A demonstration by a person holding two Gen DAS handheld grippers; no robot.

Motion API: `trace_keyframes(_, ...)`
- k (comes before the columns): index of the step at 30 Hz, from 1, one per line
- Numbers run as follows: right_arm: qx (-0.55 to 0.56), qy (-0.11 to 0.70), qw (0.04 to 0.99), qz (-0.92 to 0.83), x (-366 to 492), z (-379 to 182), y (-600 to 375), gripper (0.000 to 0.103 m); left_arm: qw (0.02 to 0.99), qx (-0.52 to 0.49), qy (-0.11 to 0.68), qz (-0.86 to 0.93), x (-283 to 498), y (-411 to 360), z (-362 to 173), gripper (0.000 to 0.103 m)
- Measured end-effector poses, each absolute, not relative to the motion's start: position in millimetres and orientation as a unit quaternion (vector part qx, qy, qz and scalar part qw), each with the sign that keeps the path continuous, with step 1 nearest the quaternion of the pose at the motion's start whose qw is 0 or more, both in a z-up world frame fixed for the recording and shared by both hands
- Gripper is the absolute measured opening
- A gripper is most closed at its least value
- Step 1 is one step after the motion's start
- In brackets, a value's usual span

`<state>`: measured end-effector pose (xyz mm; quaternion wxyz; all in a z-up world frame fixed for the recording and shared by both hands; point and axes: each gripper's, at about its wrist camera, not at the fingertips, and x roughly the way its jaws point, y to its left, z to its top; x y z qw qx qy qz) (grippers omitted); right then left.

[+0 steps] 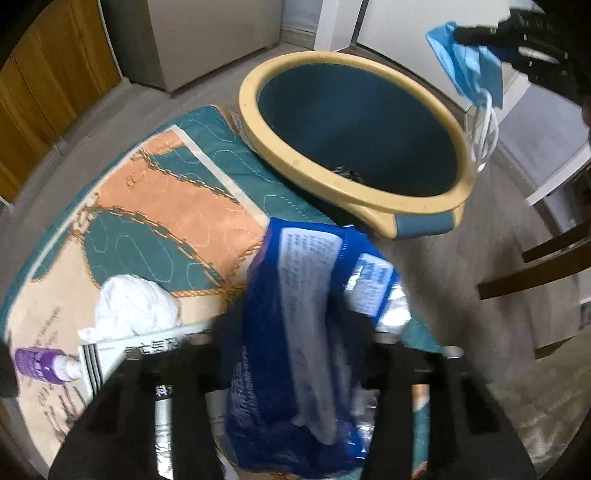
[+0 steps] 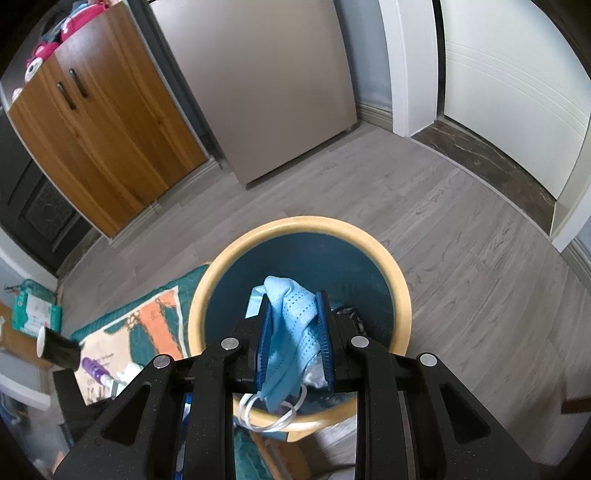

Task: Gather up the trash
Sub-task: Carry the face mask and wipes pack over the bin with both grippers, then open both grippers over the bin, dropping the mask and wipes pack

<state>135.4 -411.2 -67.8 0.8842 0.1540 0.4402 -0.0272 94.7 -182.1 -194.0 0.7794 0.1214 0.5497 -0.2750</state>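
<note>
The right gripper point(image 2: 293, 317) was clamped on a light blue face mask point(image 2: 291, 325), its white ear loops dangling over the near rim of the trash bin point(image 2: 400, 291). The left gripper point(image 1: 295, 332) had a blue snack wrapper point(image 1: 295, 332) between its fingers; whether the pads pressed it I could not tell. The bin stood at twelve o'clock from the wrapper, and a crumpled white tissue point(image 1: 133, 306) lay at nine o'clock on the quilted mat point(image 1: 166, 206).

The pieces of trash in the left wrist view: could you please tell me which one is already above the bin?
The light blue face mask in the right tongs; it hangs over the yellow-rimmed bin, unlike the blue wrapper and white tissue.
</note>
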Motion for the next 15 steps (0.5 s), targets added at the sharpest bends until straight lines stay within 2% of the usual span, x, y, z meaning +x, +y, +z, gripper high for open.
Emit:
trace_keyframes(2, 0.154, 0.439, 0.885, -0.028, 135, -67, -411, 0.025, 0.781, 0.134, 0.542, -0.280, 90, -184, -190, 0.023)
trace_keyframes(5, 0.156, 0.438, 0.885, -0.027, 134, -67, -413, 0.025, 0.783, 0.137, 0.534, -0.289, 86, -184, -179, 0.019)
trace_keyframes(15, 0.159, 0.438, 0.884, -0.037, 135, -69, -419, 0.025, 0.839, 0.071, 0.451, -0.295, 95, -180, -99, 0.018)
